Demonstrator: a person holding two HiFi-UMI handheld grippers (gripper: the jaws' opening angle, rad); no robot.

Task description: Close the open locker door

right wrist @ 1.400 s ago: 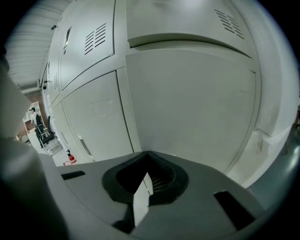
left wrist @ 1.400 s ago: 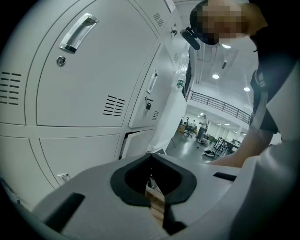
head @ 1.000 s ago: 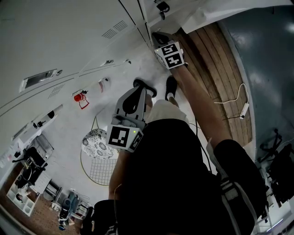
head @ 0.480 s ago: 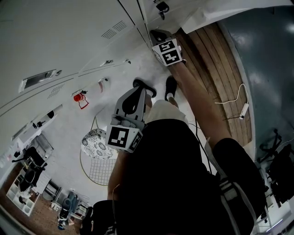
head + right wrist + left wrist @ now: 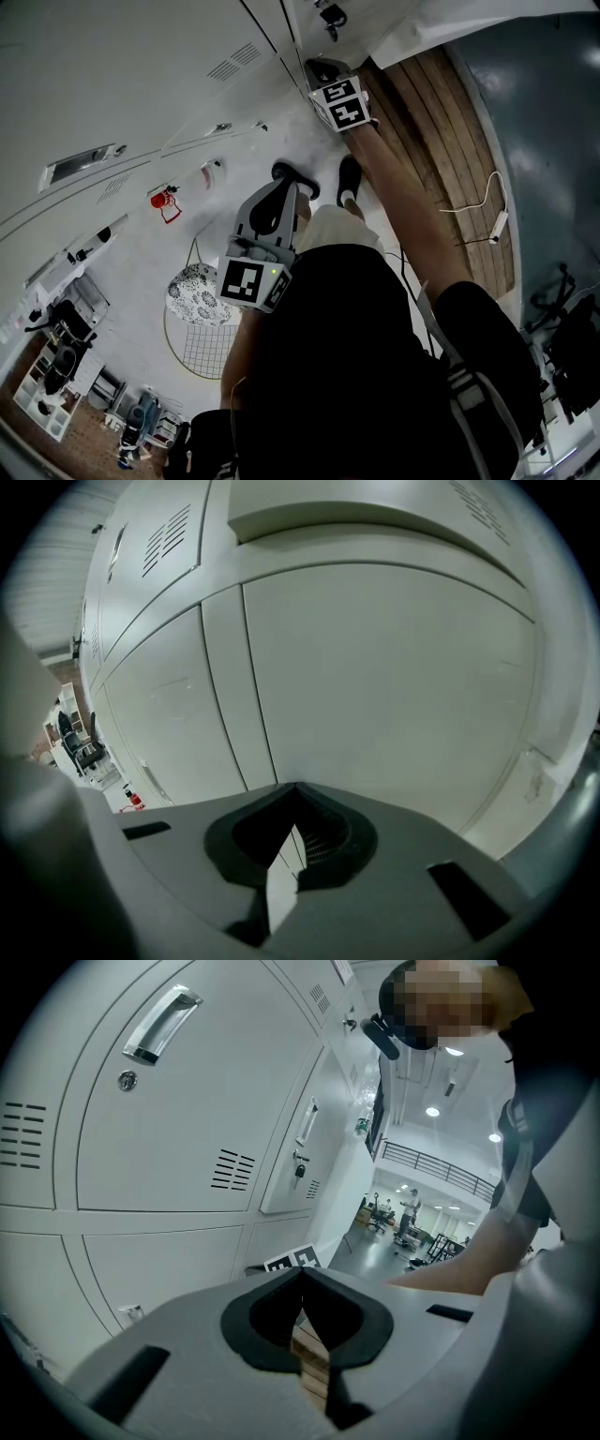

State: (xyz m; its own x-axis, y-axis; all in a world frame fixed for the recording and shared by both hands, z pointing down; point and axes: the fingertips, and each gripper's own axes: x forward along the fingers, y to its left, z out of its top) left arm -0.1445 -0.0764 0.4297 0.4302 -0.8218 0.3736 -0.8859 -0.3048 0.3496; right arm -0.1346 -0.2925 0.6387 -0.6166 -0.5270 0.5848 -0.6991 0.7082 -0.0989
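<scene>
A row of white lockers (image 5: 141, 84) fills the upper left of the head view. At the top right a white door panel (image 5: 441, 26) stands out from the row, above the wooden floor. My right gripper (image 5: 322, 71) is stretched out to the foot of the lockers beside that panel, its marker cube (image 5: 339, 103) facing up. In the right gripper view the right gripper (image 5: 295, 789) is shut and empty, close to a broad white door panel (image 5: 394, 667). My left gripper (image 5: 295, 176) hangs by the person's leg; in its own view the left gripper (image 5: 300, 1274) is shut and empty.
A wooden floor strip (image 5: 450, 141) runs along the right, with a white cable and power strip (image 5: 498, 223) on it. A round wire basket (image 5: 202, 319) and a red object (image 5: 165, 200) lie on the pale floor at the left. The person's shoe (image 5: 348, 178) is near the lockers.
My right gripper has moved a little farther up toward the foot of the lockers. The left gripper has stayed where it was.
</scene>
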